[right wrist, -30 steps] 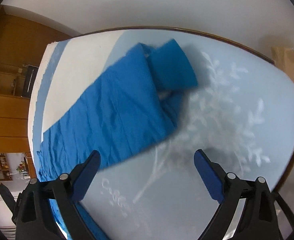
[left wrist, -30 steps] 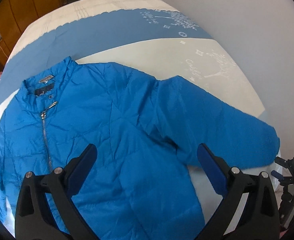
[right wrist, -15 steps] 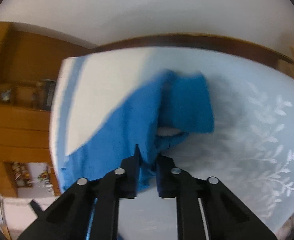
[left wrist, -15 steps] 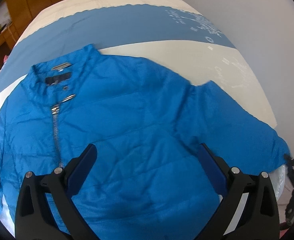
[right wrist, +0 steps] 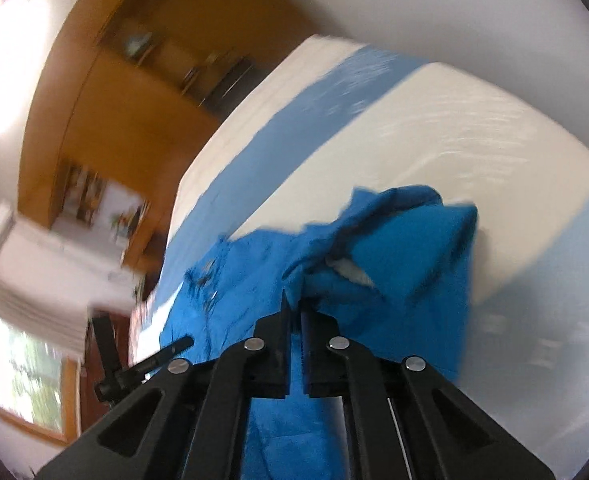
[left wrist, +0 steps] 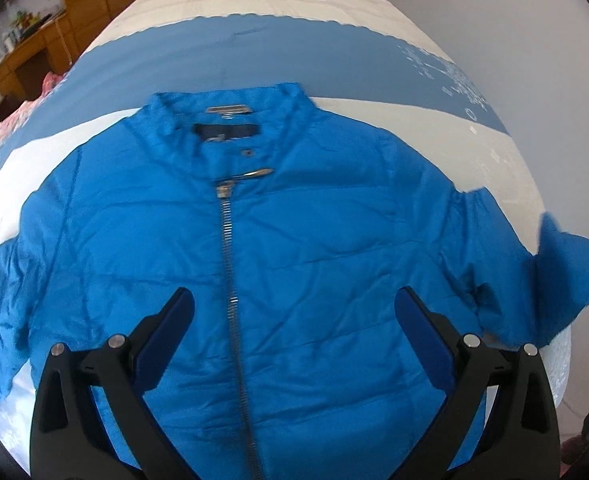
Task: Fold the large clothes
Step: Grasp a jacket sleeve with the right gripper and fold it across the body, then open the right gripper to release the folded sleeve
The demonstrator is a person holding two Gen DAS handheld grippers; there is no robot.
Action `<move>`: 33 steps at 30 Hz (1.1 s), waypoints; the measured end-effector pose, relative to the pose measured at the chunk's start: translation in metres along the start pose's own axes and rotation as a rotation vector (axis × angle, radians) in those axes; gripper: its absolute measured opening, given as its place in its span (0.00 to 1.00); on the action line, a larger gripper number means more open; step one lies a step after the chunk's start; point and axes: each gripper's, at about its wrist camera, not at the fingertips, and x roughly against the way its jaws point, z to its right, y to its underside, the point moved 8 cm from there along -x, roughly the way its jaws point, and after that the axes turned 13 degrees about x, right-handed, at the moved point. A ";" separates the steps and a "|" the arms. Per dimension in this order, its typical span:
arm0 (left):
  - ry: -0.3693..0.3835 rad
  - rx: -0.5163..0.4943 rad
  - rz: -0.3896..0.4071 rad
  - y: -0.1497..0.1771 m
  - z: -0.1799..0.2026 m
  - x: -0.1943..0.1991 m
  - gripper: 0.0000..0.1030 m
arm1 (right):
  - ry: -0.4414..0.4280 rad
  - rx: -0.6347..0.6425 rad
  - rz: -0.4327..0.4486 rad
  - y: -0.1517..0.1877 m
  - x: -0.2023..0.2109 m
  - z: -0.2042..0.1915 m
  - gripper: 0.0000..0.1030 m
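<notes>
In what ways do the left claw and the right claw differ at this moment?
The left claw is wide open and holds nothing; the right claw is shut on the sleeve. The left claw hangs over the flat jacket front; the right claw holds the sleeve raised. Both are black.

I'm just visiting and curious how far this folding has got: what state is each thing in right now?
Blue quilted jacket: spread face up on the bed, unfolded.
Metal zipper: closed up to the collar.
Jacket sleeve: pinched and lifted.
Left gripper: open, empty.
Right gripper: shut on the jacket sleeve.
</notes>
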 end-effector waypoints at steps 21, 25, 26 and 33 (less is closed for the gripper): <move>0.051 0.123 -0.028 0.002 -0.054 0.003 0.96 | -0.140 0.377 -0.405 0.110 -0.118 -0.130 0.44; 0.098 0.117 -0.055 0.007 -0.043 -0.004 0.96 | -0.118 0.390 -0.348 0.106 -0.083 -0.124 0.44; 0.101 0.111 -0.061 0.008 -0.040 -0.006 0.96 | -0.104 0.383 -0.335 0.102 -0.075 -0.119 0.44; 0.129 0.023 -0.164 0.022 0.009 -0.042 0.92 | 0.130 0.243 -0.225 0.073 -0.008 -0.034 0.44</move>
